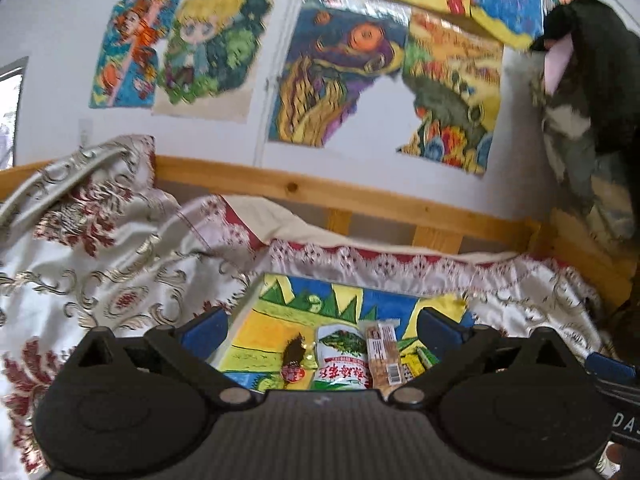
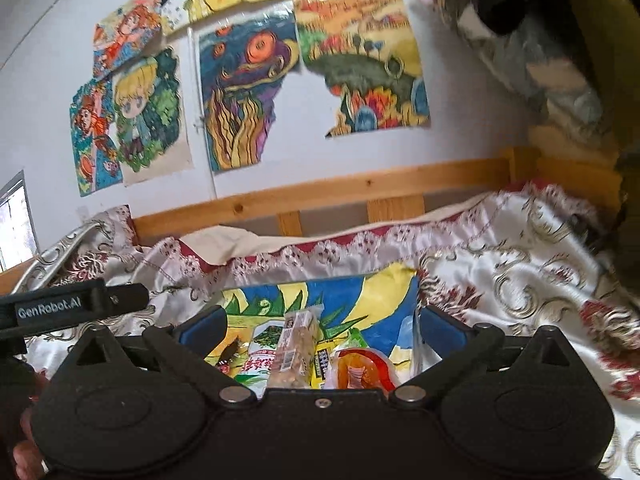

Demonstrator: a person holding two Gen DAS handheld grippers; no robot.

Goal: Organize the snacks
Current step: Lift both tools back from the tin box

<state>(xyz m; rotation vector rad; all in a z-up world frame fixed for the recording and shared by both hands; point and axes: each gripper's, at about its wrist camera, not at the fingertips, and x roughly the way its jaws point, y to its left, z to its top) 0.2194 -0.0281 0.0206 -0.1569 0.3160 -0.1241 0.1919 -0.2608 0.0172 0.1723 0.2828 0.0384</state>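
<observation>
Several snack packets lie on a colourful painted sheet (image 1: 280,300) spread on a bed. In the left wrist view I see a small dark snack with a red label (image 1: 294,358), a white and green packet (image 1: 342,358) and a brown wrapped bar (image 1: 384,354). In the right wrist view the same white and green packet (image 2: 260,356), the brown bar (image 2: 296,348) and an orange and red packet (image 2: 360,370) show. My left gripper (image 1: 320,330) is open and empty above them. My right gripper (image 2: 320,328) is open and empty above them too.
A white, red and gold patterned bedspread (image 1: 120,264) covers the bed around the sheet. A wooden bed rail (image 1: 320,192) runs behind, with drawings on the wall (image 1: 340,76). Dark clothing (image 1: 592,80) hangs at the right. The left gripper body (image 2: 72,304) shows at the left of the right wrist view.
</observation>
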